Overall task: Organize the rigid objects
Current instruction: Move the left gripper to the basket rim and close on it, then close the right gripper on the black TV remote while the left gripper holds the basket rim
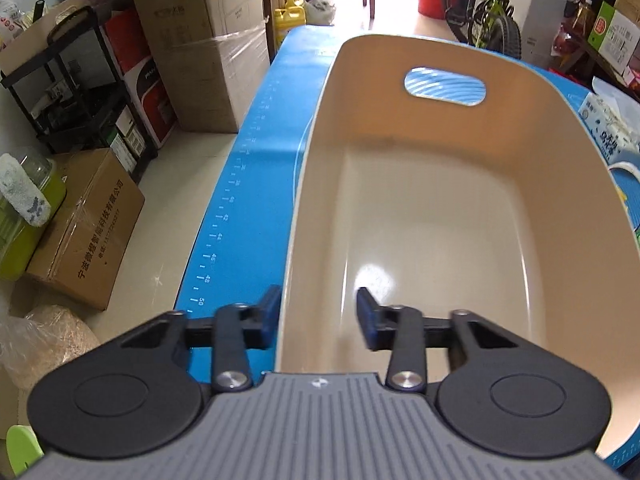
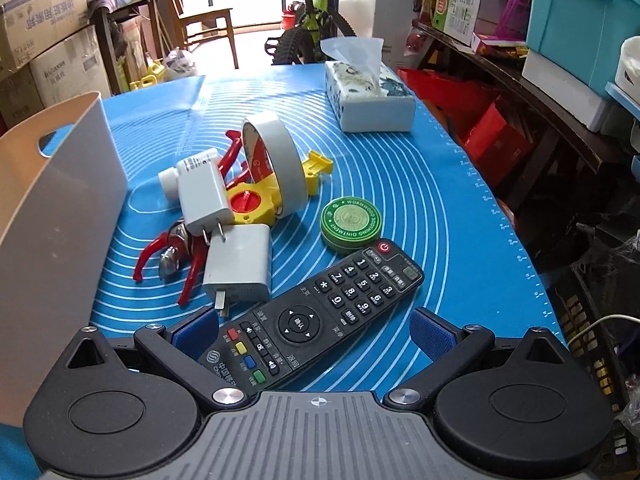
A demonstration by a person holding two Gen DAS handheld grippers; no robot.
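We hold the left gripper (image 1: 318, 316) spread, its jaws straddling the near wall of the empty bin (image 1: 440, 208), one pad outside, one inside, neither visibly pressing. The right gripper (image 2: 314, 330) is released too, jaws wide on either side of the remote (image 2: 316, 312), which lies slantwise on the blue mat (image 2: 420, 184) with its top toward 1 o'clock. Beyond it, toward 11 o'clock, sit two chargers (image 2: 236, 264), a tape roll (image 2: 276, 164), red pliers (image 2: 168, 256) and a yellow toy (image 2: 256, 200); a green tin (image 2: 351, 226) is at 12. We judge the first pick is starting: close on the remote squarely, then lift it toward 9 o'clock into the bin.
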